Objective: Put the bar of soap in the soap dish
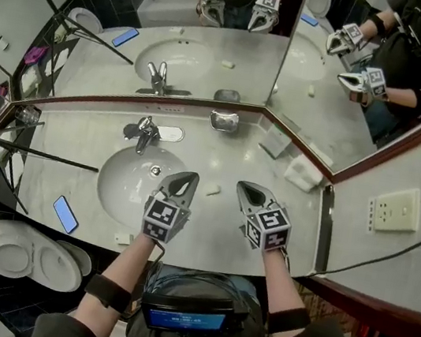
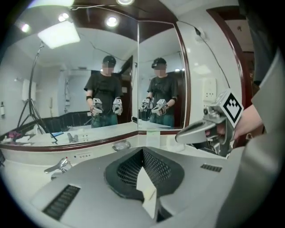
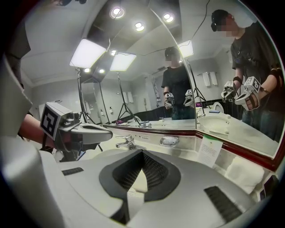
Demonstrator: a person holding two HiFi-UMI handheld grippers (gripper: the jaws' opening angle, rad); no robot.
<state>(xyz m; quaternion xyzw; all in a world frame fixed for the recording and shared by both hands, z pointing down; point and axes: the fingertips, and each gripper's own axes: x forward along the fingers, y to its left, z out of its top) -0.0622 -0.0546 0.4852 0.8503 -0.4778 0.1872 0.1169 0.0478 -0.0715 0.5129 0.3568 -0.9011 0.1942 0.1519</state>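
The bar of soap (image 1: 212,191), small and cream, lies on the pale counter just right of the basin, between my two grippers and touched by neither. The silver soap dish (image 1: 224,120) stands at the back of the counter against the mirror; it also shows as the soap dish (image 2: 121,145) in the left gripper view and the soap dish (image 3: 169,141) in the right gripper view. My left gripper (image 1: 191,176) hangs over the basin's right rim, shut and empty. My right gripper (image 1: 243,185) hovers right of the soap, shut and empty.
A chrome faucet (image 1: 146,133) stands behind the round basin (image 1: 132,183). A blue phone (image 1: 65,214) lies at the counter's front left. A folded white towel (image 1: 303,172) and a printed card (image 1: 275,141) sit at the back right. Mirrors line two walls; a toilet (image 1: 28,257) is below left.
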